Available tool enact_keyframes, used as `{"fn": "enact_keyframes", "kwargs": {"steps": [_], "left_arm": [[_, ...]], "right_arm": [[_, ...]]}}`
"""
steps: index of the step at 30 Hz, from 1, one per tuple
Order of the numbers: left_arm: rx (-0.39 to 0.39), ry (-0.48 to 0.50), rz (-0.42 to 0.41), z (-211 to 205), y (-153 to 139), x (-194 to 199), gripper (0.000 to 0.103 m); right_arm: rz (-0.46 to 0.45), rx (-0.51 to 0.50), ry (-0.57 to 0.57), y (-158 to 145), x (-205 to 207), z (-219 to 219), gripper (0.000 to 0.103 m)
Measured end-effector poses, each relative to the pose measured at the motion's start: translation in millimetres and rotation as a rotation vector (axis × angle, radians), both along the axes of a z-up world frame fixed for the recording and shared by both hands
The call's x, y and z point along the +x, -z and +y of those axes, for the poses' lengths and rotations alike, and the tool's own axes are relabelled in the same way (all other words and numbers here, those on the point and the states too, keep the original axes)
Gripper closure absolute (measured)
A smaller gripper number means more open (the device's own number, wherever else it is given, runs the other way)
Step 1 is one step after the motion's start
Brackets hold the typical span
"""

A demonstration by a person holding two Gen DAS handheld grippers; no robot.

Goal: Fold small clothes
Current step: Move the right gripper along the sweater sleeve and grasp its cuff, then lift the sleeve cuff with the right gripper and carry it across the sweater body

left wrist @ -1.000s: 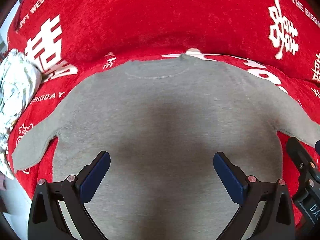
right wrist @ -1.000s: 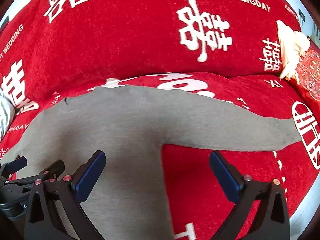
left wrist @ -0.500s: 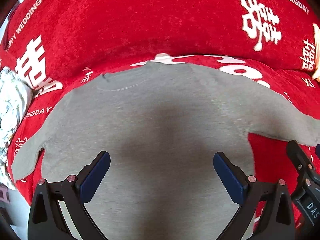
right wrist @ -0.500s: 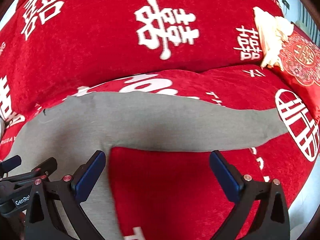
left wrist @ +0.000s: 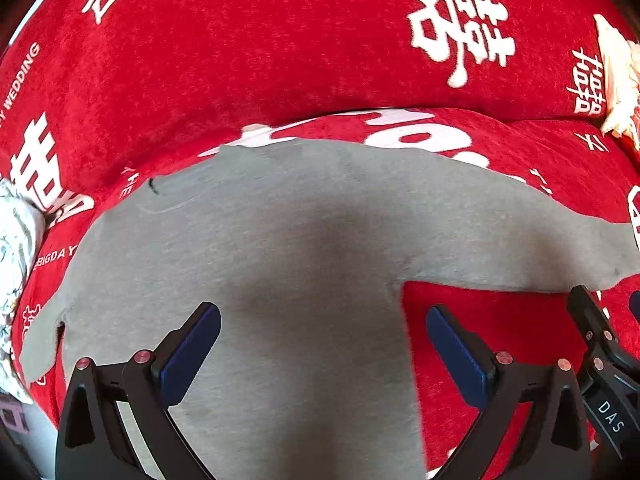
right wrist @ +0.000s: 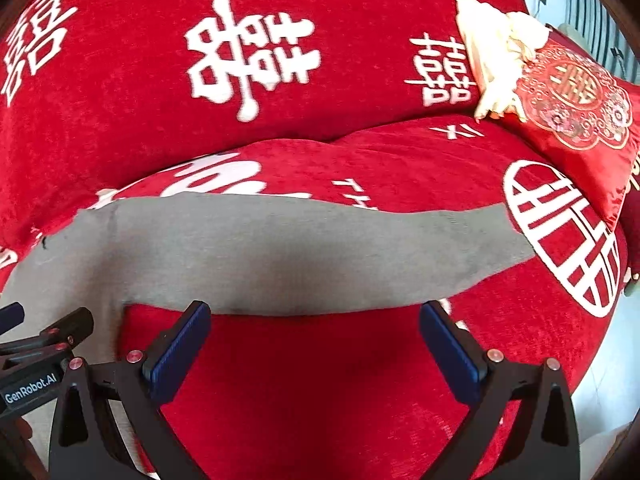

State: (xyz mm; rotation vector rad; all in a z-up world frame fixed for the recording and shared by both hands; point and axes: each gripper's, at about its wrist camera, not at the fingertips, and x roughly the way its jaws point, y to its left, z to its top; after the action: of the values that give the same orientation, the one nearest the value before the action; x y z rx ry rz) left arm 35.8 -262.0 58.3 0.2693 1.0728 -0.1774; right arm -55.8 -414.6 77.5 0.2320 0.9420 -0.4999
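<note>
In the left wrist view, the left gripper (left wrist: 322, 350) hangs wide and empty over the grey long-sleeved top (left wrist: 280, 264) spread flat on the red sofa cover (left wrist: 280, 60), having slid rightward so the top's right side edge now sits between its fingers. In the right wrist view, the right gripper (right wrist: 314, 344), also wide and empty, has likewise shifted right and now faces the outstretched right sleeve (right wrist: 320, 256), likely the first part to fold in.
</note>
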Motion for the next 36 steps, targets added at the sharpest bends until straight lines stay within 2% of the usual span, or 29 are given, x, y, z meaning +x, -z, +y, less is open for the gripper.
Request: {"fn": "enact_keyframes", "kwargs": {"steps": [15,22,25,27,28,30,31,32,33,34,36], "left_arm": [[0.014,0.072,0.034,-72,13,-1,0.0],[0.011,0.112,0.032,-103,14,-5,0.0],[0.012,0.115,0.038,-106,17,-4,0.0],[0.008,0.107,0.046,-105,20,-1,0.0],[0.004,0.1,0.049,-103,21,0,0.0],[-0.001,0.087,0.058,-98,22,4,0.0],[-0.001,0.08,0.059,-96,22,6,0.0],[-0.003,0.07,0.059,-92,22,9,0.0],[-0.006,0.064,0.058,-88,21,11,0.0],[-0.009,0.055,0.056,-83,20,13,0.0],[-0.018,0.025,0.045,-68,19,17,0.0]], "right_arm": [[0.015,0.004,0.115,15,-26,-78,0.0],[0.038,-0.016,0.22,29,-42,-138,0.0],[0.039,0.042,0.239,42,-44,-164,0.014],[0.014,-0.004,0.219,42,-38,-167,0.018],[0.015,0.009,0.197,44,-31,-167,0.024],[0.011,0.004,0.169,47,-18,-167,0.027],[0.013,-0.014,0.152,51,-8,-168,0.04],[0.021,-0.031,0.147,52,-2,-168,0.066],[0.036,-0.062,0.143,54,3,-169,0.085],[0.033,-0.04,0.126,54,6,-171,0.096],[-0.026,0.034,0.123,49,-2,-177,0.096]]}}
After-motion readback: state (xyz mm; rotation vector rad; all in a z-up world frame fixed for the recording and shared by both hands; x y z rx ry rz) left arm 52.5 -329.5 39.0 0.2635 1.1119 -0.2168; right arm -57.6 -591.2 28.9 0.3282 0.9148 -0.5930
